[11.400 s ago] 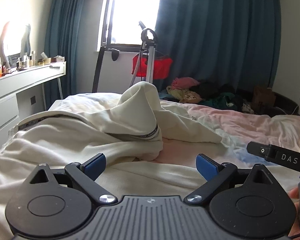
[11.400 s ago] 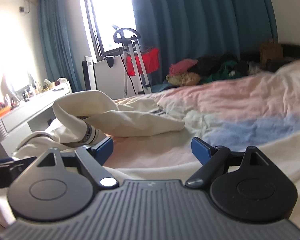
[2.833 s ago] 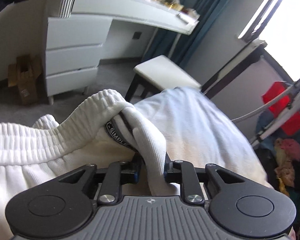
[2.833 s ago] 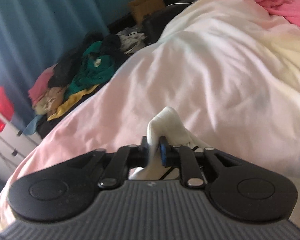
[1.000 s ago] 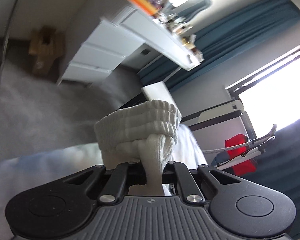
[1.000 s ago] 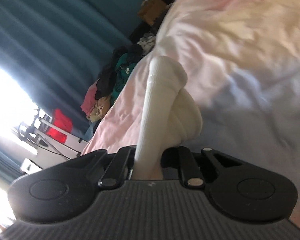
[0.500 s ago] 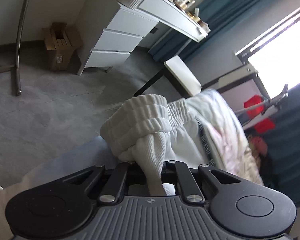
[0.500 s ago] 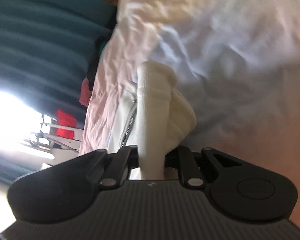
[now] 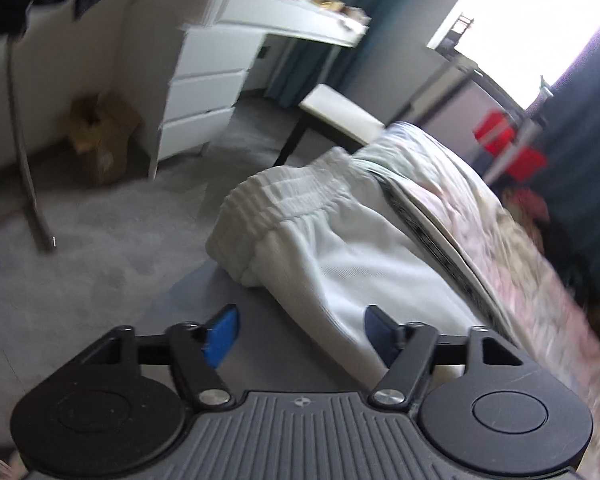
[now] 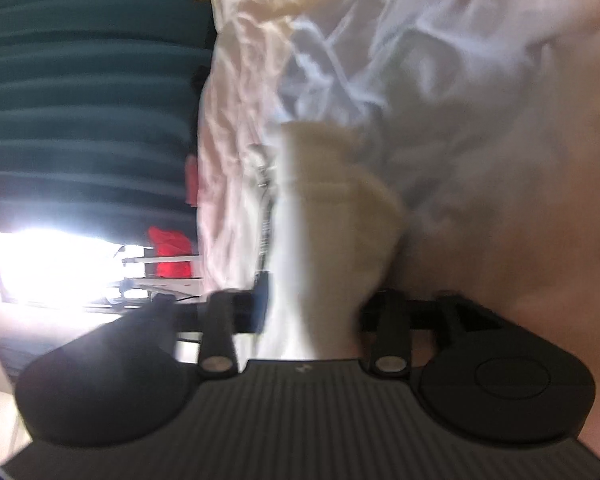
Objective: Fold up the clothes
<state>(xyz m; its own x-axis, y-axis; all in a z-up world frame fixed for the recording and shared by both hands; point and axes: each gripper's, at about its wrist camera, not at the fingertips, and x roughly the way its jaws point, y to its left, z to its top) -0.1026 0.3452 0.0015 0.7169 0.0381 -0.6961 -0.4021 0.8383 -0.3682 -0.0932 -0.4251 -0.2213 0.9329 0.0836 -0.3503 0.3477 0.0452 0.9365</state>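
At frame centre, white ribbed-waistband trousers (image 9: 312, 236) lie on the bed (image 9: 480, 216), no legible writing, left tool (image 9: 296, 330) and right tool (image 10: 320, 300) opening, released.

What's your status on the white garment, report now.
Left gripper jaws opening, nothing between. Right gripper jaws opening, cuff between. White garment on bed. Nothing in the way.
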